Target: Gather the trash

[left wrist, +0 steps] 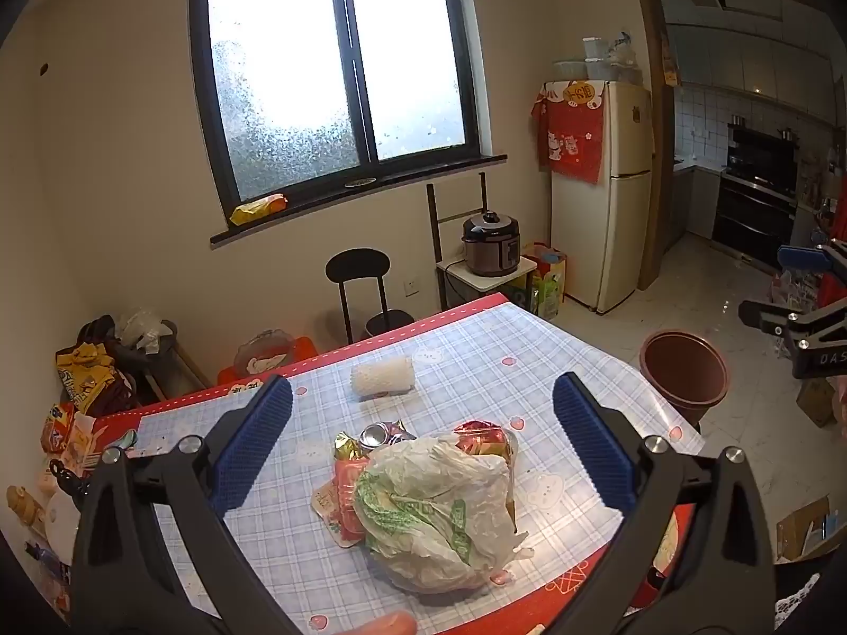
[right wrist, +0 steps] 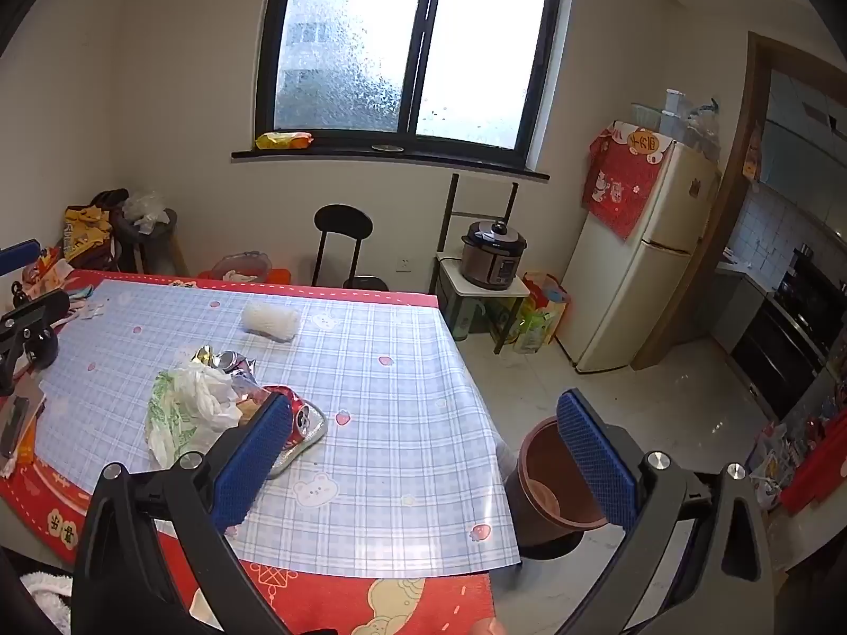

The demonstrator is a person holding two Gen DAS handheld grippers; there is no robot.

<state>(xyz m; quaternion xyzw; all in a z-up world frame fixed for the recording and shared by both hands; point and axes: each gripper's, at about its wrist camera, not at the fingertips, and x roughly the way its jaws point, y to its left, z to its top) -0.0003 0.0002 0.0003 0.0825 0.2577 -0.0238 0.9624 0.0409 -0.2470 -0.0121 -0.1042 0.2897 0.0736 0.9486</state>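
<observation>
In my left wrist view, my left gripper (left wrist: pixel 421 455) hangs with its jaws spread wide and nothing between the pads. The trash sits low in the centre of the frame: a crumpled plastic bag (left wrist: pixel 439 508) heaped over wrappers, with a crushed can (left wrist: pixel 377 433) at its upper edge, and a white foam sleeve (left wrist: pixel 382 377) lying apart just above. The brown bin (left wrist: pixel 685 373) stands on the floor at the right, past the table (left wrist: pixel 529 338) corner.

In my right wrist view, my right gripper (right wrist: pixel 423 463) is equally wide open and empty. The pile is at the left centre, a second flattened can (right wrist: pixel 302 426) beside my left pad. The bin appears at the lower right and looks empty, so I judge nothing is collected yet: everything is still left to do.
</observation>
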